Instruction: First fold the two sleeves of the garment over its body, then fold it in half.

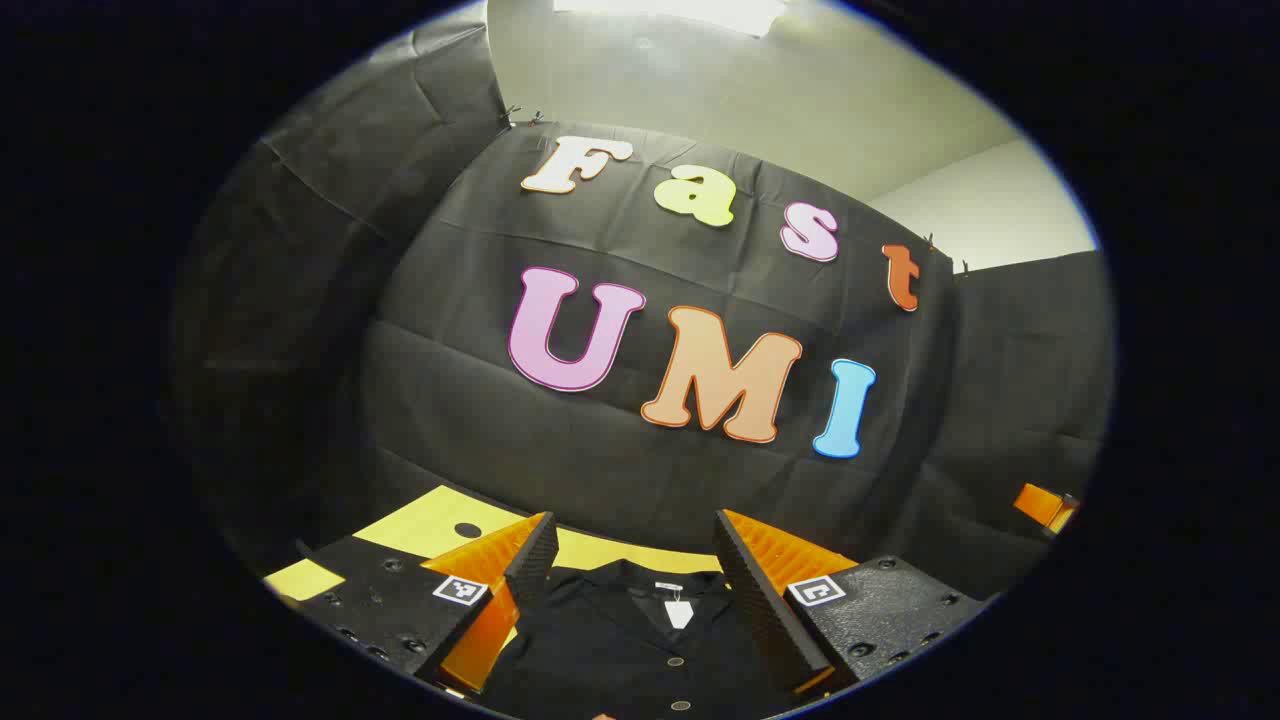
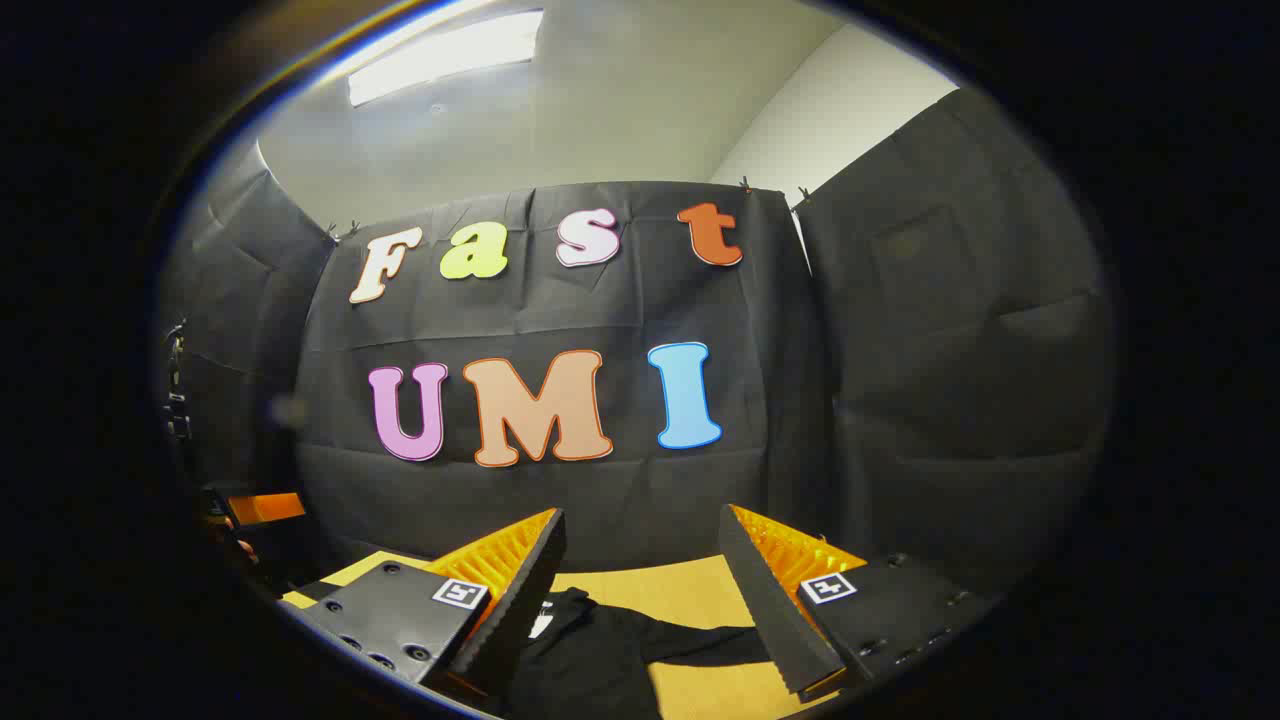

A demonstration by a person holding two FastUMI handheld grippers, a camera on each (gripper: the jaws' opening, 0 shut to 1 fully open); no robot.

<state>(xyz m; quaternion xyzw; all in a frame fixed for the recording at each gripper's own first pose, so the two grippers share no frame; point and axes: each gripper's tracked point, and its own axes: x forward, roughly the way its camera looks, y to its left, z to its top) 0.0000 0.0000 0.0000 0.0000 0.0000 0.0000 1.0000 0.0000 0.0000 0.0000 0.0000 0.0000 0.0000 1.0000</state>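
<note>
- The garment, a dark shirt with buttons down its front and a small white tag at the collar, lies flat on the yellow surface, below and between the spread fingers of the left gripper; nothing is held there.
- In the right gripper view the right gripper also has its fingers wide apart and holds nothing; the garment lies under them, with one sleeve stretched out sideways across the surface.
- Both grippers hang above the cloth, not touching it, so I judge that the task stands at its first step: the sleeves are not yet folded over the body.
- The next move calls for lowering a gripper to a sleeve's end, pinching it, then carrying it across the chest without dragging the body along.
- The left gripper view gives the collar, tag and buttons; the right gripper view gives the outstretched sleeve.
- Far off at the right edge of the left gripper view sits part of the other gripper.
</note>
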